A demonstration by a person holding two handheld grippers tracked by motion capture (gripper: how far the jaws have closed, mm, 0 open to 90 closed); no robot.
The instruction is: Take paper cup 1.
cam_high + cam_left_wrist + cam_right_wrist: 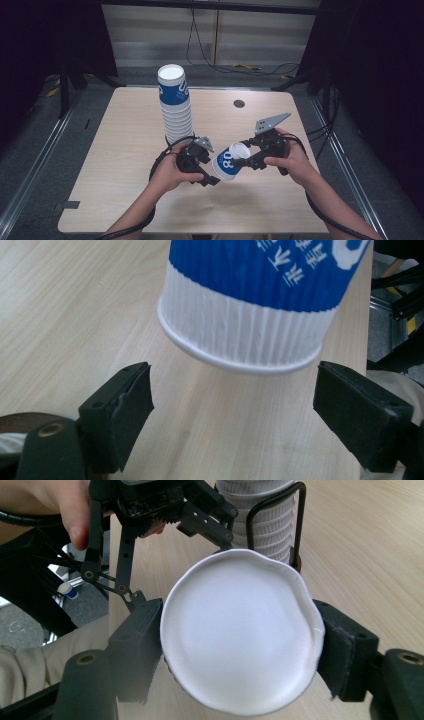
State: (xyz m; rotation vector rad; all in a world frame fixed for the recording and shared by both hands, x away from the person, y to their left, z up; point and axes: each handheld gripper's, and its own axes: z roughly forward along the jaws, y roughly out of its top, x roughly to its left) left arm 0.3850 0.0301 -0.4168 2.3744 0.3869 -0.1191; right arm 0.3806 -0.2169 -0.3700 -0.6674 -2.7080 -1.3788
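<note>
Left gripper view: cup (250, 315) rim clear of open pads (135, 400).

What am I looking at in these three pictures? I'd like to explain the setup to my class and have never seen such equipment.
A person at a wooden table holds a hand tool with two black jaws in each hand. The high view looks down from above; the other two come from cameras riding on each tool. The right gripper clamps a single blue-and-white paper cup at its rim, its pads pressing the sides so the rim looks slightly squeezed. The left gripper has its jaws open, either side of the cup's base without touching. A tall stack of cups stands on the table behind.
</note>
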